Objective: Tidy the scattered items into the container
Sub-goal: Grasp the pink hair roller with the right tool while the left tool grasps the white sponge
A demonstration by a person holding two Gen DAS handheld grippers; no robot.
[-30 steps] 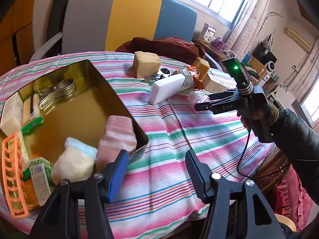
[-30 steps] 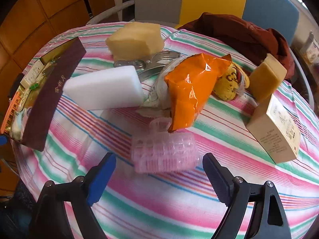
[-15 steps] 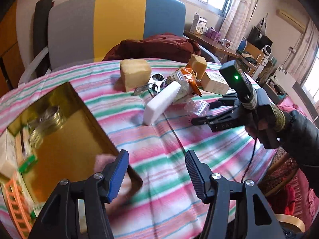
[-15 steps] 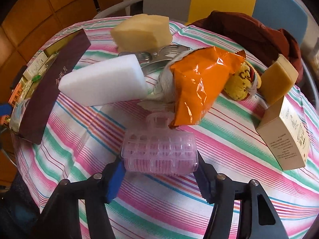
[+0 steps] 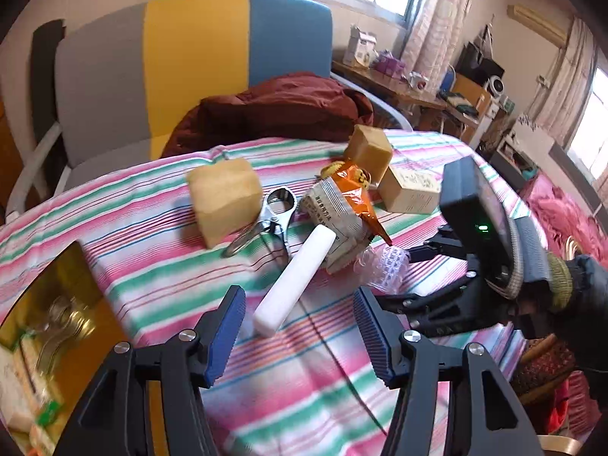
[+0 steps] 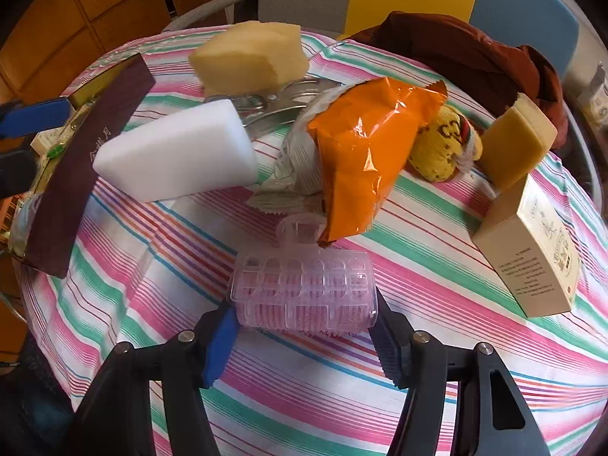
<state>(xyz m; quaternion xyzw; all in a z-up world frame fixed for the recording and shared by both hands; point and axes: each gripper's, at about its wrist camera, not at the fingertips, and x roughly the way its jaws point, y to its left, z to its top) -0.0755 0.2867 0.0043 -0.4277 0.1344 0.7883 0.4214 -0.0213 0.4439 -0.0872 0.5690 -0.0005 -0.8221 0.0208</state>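
- Our right gripper (image 6: 304, 326) reaches level over the striped tablecloth (image 6: 437, 292), jaws clamping the clear pink plastic hair roller (image 6: 304, 292), just beside the orange snack bag (image 6: 364, 152).
- Our left gripper (image 5: 300, 323) hovers wide open, empty, right of the gold tin (image 5: 64, 304).

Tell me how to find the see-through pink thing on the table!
Start at the striped tablecloth and find the shiny orange snack bag in the middle. Just in front of its lower tip sits the pink hair roller, between the right gripper's fingers. It is the only clear, grid-patterned item there.
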